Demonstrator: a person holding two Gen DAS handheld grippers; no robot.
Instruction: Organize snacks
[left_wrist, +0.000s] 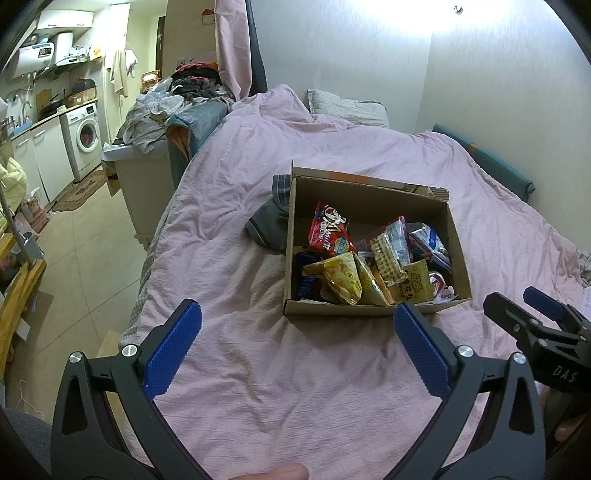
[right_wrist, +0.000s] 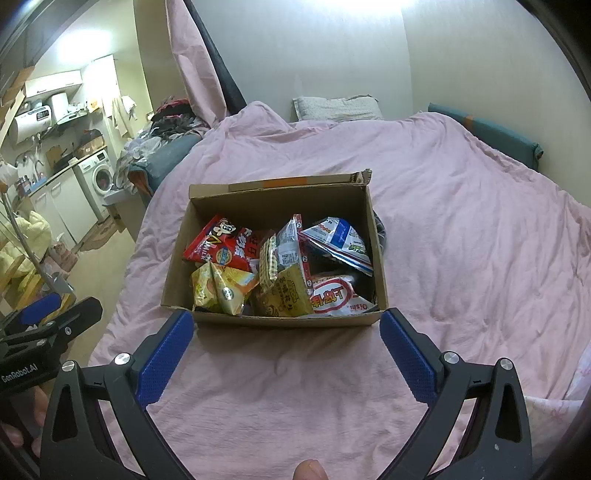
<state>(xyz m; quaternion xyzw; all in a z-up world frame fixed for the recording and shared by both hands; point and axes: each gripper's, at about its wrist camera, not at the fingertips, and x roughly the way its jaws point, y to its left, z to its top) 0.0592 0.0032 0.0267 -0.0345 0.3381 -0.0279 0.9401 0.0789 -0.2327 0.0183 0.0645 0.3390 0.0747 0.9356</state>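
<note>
An open cardboard box (left_wrist: 458, 266) (right_wrist: 177, 273) sits on a pink bedspread and holds several snack packets. Among them are a red packet (left_wrist: 328, 230) (right_wrist: 221, 242), a yellow packet (left_wrist: 341, 278) (right_wrist: 218, 286), a blue and white packet (right_wrist: 338, 238) and a red and white Oishi packet (right_wrist: 334, 299). My left gripper (left_wrist: 297, 317) is open and empty, just short of the box's near wall. My right gripper (right_wrist: 286, 326) is open and empty, its fingertips level with the box's near corners. Each gripper shows at the edge of the other's view.
The pink bedspread (left_wrist: 295, 387) (right_wrist: 480, 240) covers the bed. Grey clothing (left_wrist: 267, 225) lies against the box's left side. A pillow (right_wrist: 336, 109) lies at the head. A pile of clothes (left_wrist: 162, 107) and a washing machine (left_wrist: 86, 134) stand left, past the bed's edge.
</note>
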